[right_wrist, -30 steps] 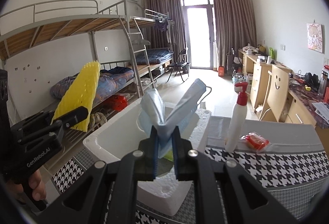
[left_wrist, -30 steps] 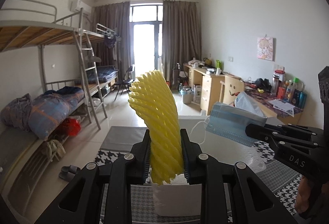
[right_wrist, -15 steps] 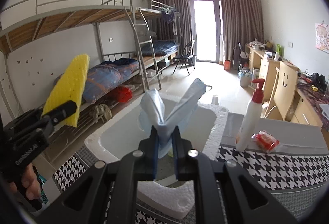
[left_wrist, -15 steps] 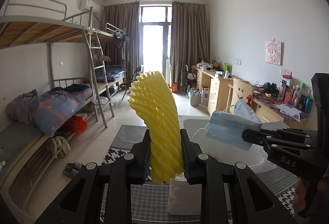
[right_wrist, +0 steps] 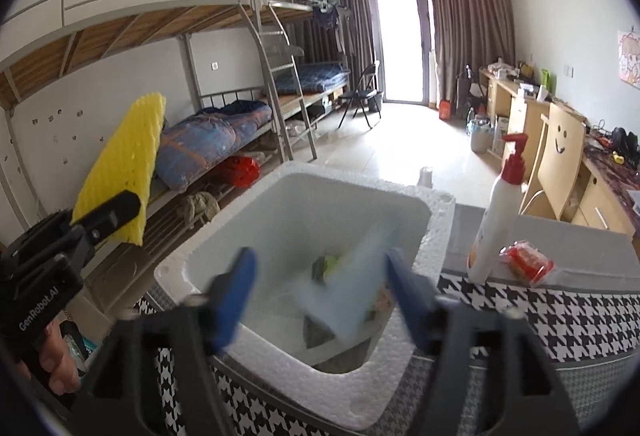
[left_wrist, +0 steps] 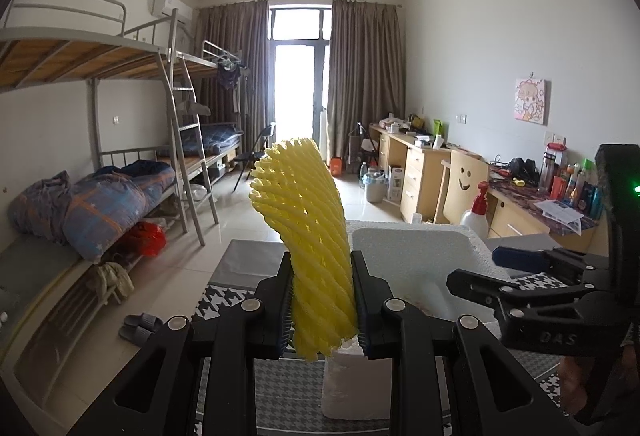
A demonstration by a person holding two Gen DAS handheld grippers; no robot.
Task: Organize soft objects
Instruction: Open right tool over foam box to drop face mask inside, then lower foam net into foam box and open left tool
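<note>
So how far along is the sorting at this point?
Partway. The white foam box already holds a few items, and the blue face mask is blurred inside it between the open right gripper, so it looks just released. The left gripper is clamped on the yellow foam net, held outside the box. That net probably goes in next.

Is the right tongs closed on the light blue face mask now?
No, the right tongs stand wide open above the white foam box, and the light blue face mask is blurred between them, apparently falling free.
</note>
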